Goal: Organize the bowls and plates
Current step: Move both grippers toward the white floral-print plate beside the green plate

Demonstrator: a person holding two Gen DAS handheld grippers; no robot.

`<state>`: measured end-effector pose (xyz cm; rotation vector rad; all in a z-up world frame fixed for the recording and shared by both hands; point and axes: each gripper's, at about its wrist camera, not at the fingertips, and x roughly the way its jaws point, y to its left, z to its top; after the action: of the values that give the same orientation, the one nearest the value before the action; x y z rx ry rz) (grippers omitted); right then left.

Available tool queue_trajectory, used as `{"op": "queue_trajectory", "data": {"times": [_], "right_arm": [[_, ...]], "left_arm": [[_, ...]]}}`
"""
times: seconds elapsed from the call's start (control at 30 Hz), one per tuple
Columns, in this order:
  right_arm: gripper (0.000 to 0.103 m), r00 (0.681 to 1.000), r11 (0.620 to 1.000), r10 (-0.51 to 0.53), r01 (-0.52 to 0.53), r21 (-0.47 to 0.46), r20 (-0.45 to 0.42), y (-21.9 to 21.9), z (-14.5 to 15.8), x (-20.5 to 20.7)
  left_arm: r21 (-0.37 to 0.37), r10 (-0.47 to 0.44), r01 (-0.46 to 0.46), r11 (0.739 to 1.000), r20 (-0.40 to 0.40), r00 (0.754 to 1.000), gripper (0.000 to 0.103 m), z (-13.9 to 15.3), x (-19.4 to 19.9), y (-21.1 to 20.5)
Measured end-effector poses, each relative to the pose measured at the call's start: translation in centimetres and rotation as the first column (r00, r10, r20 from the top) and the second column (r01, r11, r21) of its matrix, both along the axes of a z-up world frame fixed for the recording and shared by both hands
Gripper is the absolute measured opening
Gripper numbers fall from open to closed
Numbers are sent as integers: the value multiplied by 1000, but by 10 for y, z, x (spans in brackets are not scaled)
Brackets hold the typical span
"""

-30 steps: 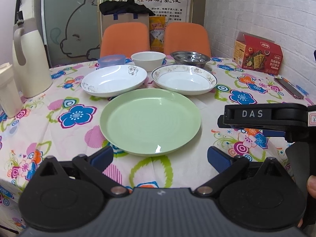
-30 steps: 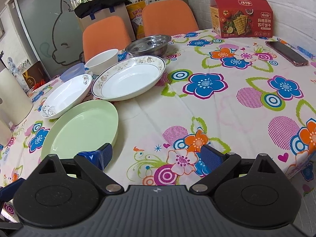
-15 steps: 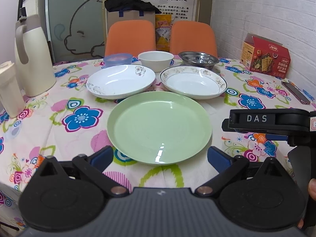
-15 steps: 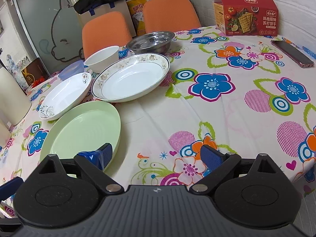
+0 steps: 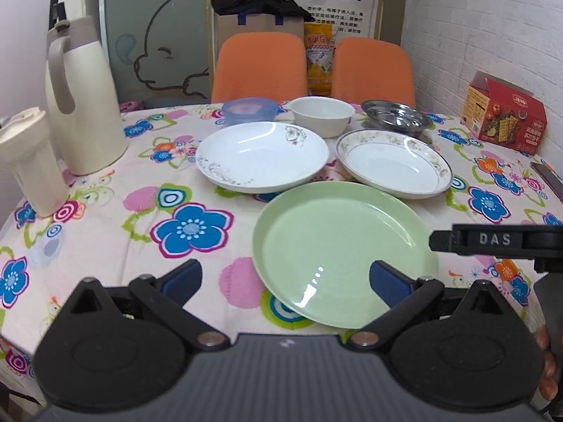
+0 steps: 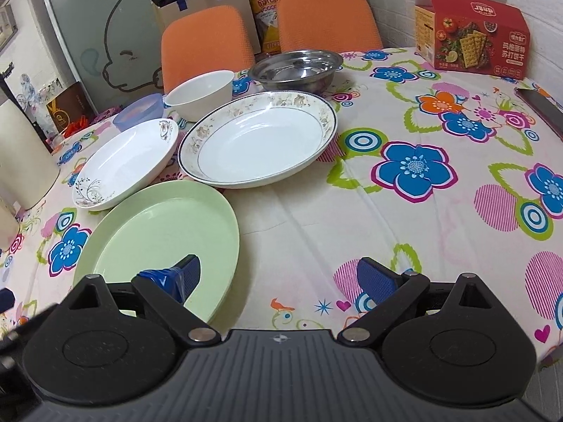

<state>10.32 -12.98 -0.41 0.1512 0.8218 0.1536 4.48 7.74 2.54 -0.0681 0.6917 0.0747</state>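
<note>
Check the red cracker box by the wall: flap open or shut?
Open. The red cracker box has its top flap standing up at the back in both views, also at. Contents not visible.

Left wrist view: low over the near table edge, facing the orange chairs, green plate close ahead. Right wrist view: beside it to the right, angled left. Shared: green plate, both white plates, bowls, chairs.
</note>
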Motion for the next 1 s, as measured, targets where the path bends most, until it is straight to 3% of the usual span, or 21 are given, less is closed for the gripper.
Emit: {"op": "queue_trajectory", "data": {"times": [0.1, 0.2, 0.43, 0.67, 0.8, 0.9, 1.0], "right_arm": [[83, 999, 1000, 31, -31, 1, -11, 6, -8, 10], [83, 997, 997, 75, -75, -3, -23, 17, -13, 20], [84, 984, 974, 178, -176, -145, -2, 51, -21, 22], [86, 956, 963, 251, -230, -142, 153, 47, -32, 1], [86, 957, 956, 274, -259, -136, 99, 55, -25, 6], [84, 928, 930, 354, -336, -146, 119, 65, -27, 0], [85, 924, 932, 356, -341, -126, 136, 66, -29, -1]], "left_arm": [[-104, 13, -17, 994, -36, 999, 100, -3, 19, 34], [-141, 25, -36, 989, -85, 996, 100, -12, 42, 48], [-108, -11, -4, 994, -140, 990, 100, -31, 80, 35], [-82, -34, 18, 996, -193, 981, 100, -45, 87, 31], [-47, -38, 29, 998, -204, 978, 100, -49, 87, 24], [-25, -43, 38, 999, -191, 981, 100, -51, 85, 19], [-29, -38, 33, 999, -169, 985, 98, -52, 82, 19]]}}
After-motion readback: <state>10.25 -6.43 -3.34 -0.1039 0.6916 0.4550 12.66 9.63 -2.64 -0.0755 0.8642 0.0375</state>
